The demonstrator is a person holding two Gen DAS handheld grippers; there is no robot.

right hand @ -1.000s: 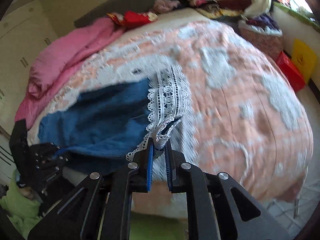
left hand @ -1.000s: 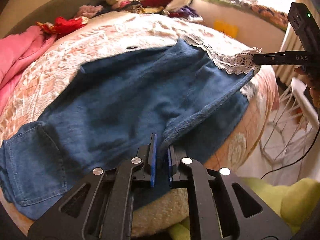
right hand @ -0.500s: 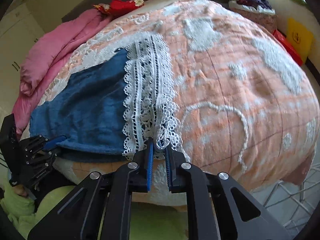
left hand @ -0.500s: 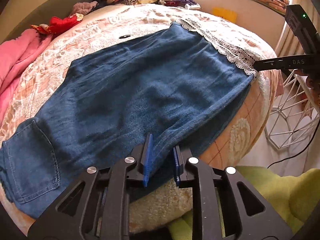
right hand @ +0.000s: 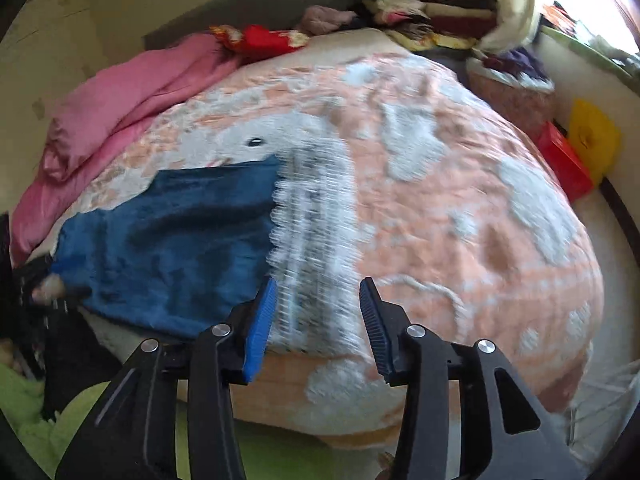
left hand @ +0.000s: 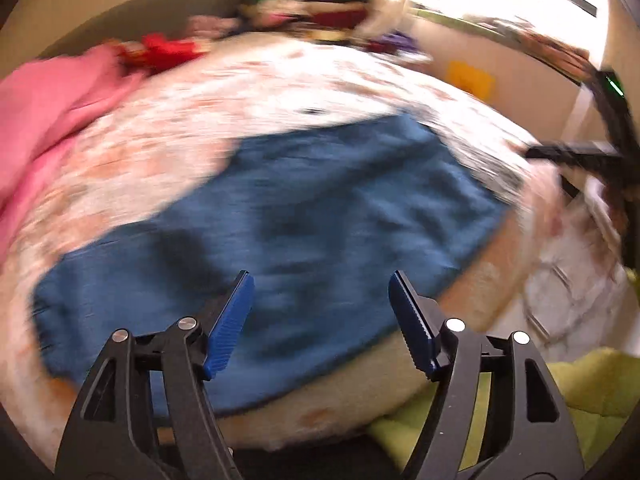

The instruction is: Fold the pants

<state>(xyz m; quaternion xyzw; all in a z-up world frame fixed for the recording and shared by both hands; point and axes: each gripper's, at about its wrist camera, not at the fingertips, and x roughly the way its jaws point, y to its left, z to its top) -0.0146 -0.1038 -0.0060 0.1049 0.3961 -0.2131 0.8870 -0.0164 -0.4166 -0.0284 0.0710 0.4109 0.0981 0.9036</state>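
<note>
- The left gripper [left hand: 322,288] has its blue-padded jaws spread wide, having just been opening; nothing sits between the pads, and the denim shows through the gap beyond them.
- The right gripper [right hand: 318,292] has also just been opening, its jaws parted by a lesser gap; no cloth is pinched, and the lace hem lies on the bed just past the tips.
- The blue pants [left hand: 280,216] lie flat on the bedspread, folded into one long band along the near edge of the bed, waist end towards the left gripper and leg ends towards the right one.
- The white lace hem [right hand: 312,232] ends the pants' legs; it rests on the bedspread, straight ahead of the right gripper, blurred by motion.
- The bedspread [right hand: 460,200], peach with white figures, covers the bed under the pants and stretches well beyond them.
- A pink blanket [right hand: 120,104] is bunched along the far left side of the bed, apart from the pants.
- A red cloth [right hand: 264,38] lies at the head of the bed, beside the pink blanket's upper end.
- A stack of folded clothes [right hand: 436,8] stands at the far corner of the bed.
- A yellow thing [right hand: 592,140] and a red box [right hand: 560,160] stand on the floor off the bed's right side.
- Green fabric [left hand: 592,384] shows below the bed's near edge, by the left gripper.
</note>
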